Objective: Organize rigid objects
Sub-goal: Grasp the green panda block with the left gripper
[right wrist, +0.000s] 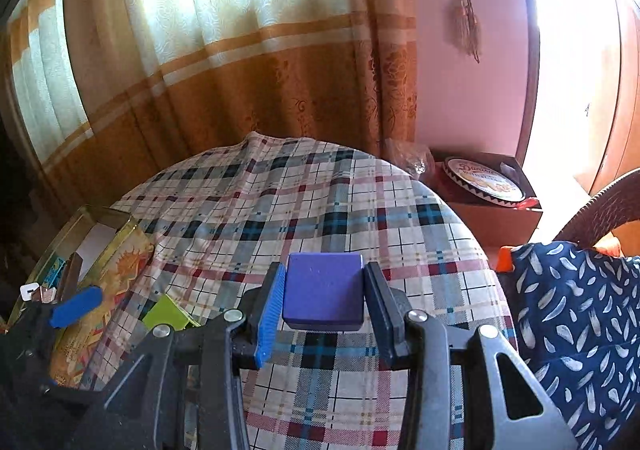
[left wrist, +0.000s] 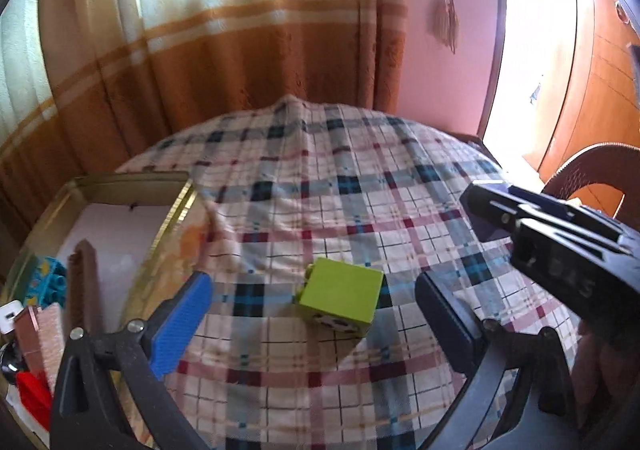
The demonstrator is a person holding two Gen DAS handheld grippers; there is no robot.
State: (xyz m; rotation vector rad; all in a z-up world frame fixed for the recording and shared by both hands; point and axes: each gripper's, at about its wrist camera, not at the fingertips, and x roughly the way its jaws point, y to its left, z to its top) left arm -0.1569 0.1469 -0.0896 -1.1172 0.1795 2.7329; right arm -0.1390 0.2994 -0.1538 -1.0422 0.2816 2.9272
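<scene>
The green block [left wrist: 340, 300] lies on the plaid-covered counter [left wrist: 320, 185], at twelve o'clock between the left tongs' [left wrist: 312, 324] wide-open jaws; the right tongs [right wrist: 324, 300] grip a purple block [right wrist: 323, 290].

The round tin's [right wrist: 484, 181] script lettering perhaps begins "Da"; otherwise unreadable.

The desk [left wrist: 320, 177] is round and covered by a plaid cloth [left wrist: 360, 209] in white, blue, black and red, with a raised fold running toward its far edge. A lime-green block [left wrist: 340, 300] lies directly on the cloth at lower centre of the left wrist frame. An open gold-rimmed tin [left wrist: 176, 217] rests at the desk's left edge, holding assorted small items.
</scene>
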